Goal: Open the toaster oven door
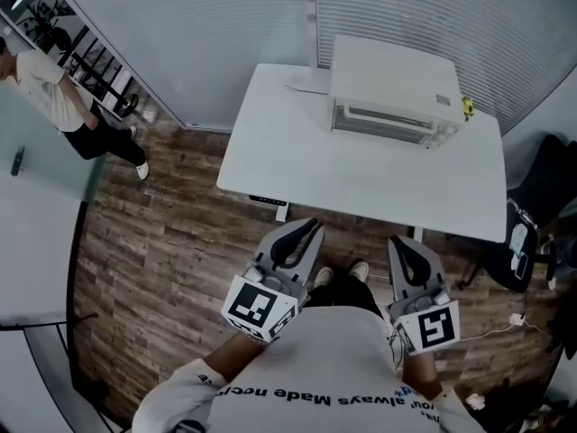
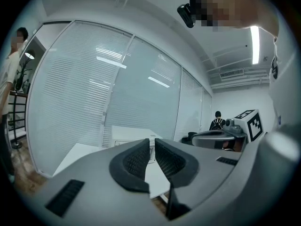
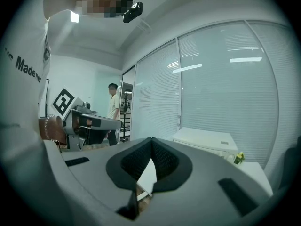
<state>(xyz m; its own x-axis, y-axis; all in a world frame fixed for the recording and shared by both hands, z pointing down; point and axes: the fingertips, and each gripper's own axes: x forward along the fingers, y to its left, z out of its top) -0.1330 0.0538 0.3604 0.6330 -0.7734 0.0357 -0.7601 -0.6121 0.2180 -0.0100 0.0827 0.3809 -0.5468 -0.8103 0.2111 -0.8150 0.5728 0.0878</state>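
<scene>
A white toaster oven (image 1: 392, 84) stands at the back of the white table (image 1: 361, 183), its glass door (image 1: 383, 123) closed and facing me. Both grippers hang close to my body, short of the table's front edge and well apart from the oven. My left gripper (image 1: 308, 227) has its jaws a narrow gap apart with nothing between them; over its tips (image 2: 152, 141) the oven (image 2: 123, 136) shows far ahead. On my right gripper (image 1: 403, 242) the tips (image 3: 151, 139) meet, empty, and the oven (image 3: 207, 140) lies ahead to the right.
A small yellow thing (image 1: 467, 106) sits beside the oven's right end. A black chair (image 1: 541, 206) stands right of the table. Blinds on glass walls (image 1: 225, 25) close the back. A person (image 1: 54, 88) stands far left. Cables (image 1: 505, 323) lie on the wood floor.
</scene>
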